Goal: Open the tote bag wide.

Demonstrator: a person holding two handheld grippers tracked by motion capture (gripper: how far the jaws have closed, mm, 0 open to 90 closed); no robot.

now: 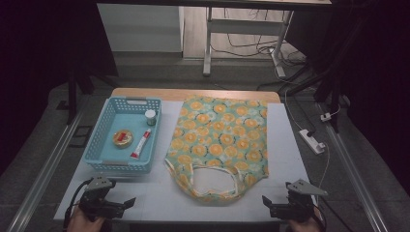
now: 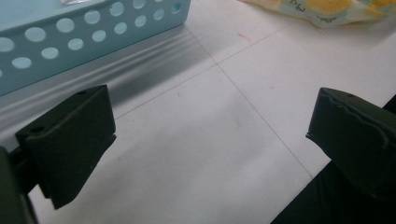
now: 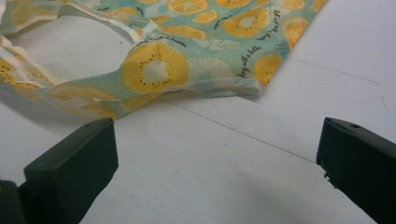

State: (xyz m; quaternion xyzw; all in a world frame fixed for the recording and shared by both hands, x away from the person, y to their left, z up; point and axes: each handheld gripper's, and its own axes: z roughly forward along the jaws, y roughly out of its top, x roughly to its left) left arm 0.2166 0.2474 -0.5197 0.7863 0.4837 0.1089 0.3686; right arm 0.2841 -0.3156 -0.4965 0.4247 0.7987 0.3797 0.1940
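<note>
Nothing started yet: left tool point(image 1: 126, 203) and right tool point(image 1: 269, 202) both gape empty at the surface's point(image 1: 159, 193) near edge, bag point(image 1: 220, 140) flat, basket point(image 1: 99, 145) still loaded.

My left tool point(image 1: 126, 203) is matte black, topped by a grey three-cornered plate, with a dark cable looping off its side. My right tool point(image 1: 269, 202) matches it. Close up, each blocky jaw has bevelled edges and a small round hole near the tip.
</note>
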